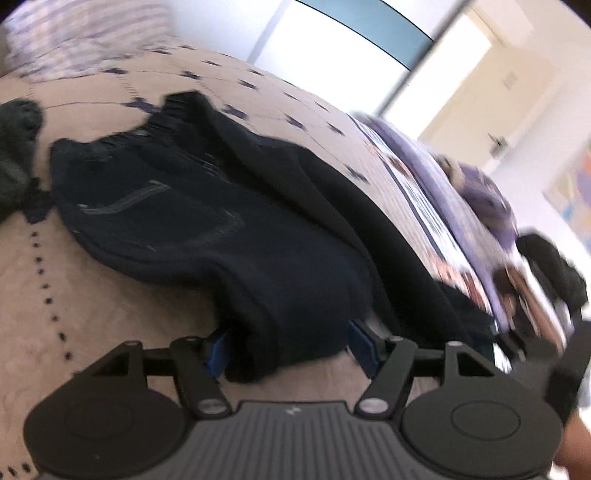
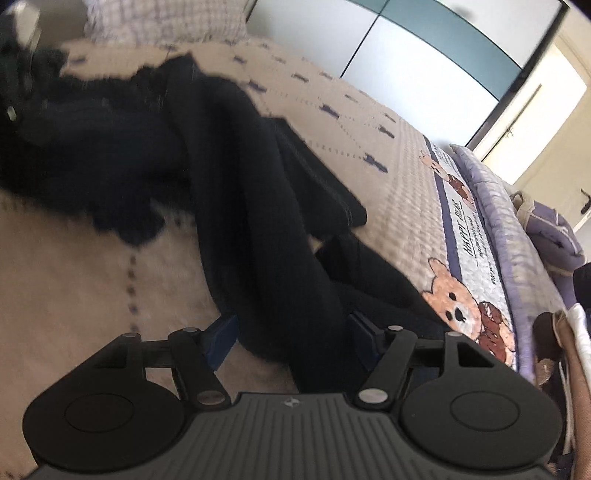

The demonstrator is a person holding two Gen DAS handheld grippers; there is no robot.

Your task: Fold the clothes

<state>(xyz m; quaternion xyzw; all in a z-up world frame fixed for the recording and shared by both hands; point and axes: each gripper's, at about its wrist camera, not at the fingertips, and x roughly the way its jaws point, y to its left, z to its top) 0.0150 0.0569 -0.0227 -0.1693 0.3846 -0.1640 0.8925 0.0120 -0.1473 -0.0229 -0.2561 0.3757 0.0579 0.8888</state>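
Dark navy trousers (image 1: 184,206) lie spread on a beige quilted bedspread (image 1: 92,314), waistband toward the upper left and pocket stitching showing. A thick fold of them runs between the blue pads of my left gripper (image 1: 290,350). The jaws stand wide and do not squeeze it. In the right wrist view a long dark trouser leg (image 2: 258,221) stretches down the bed and passes between the pads of my right gripper (image 2: 291,336), which also stands wide around the cloth. Both views are blurred.
A checked pillow (image 2: 162,22) lies at the head of the bed. Another dark garment (image 1: 18,140) sits at the far left. The bed's edge with a bear-print border (image 2: 454,295) and a purple quilt (image 2: 554,229) runs along the right, near a person's arm (image 2: 580,369).
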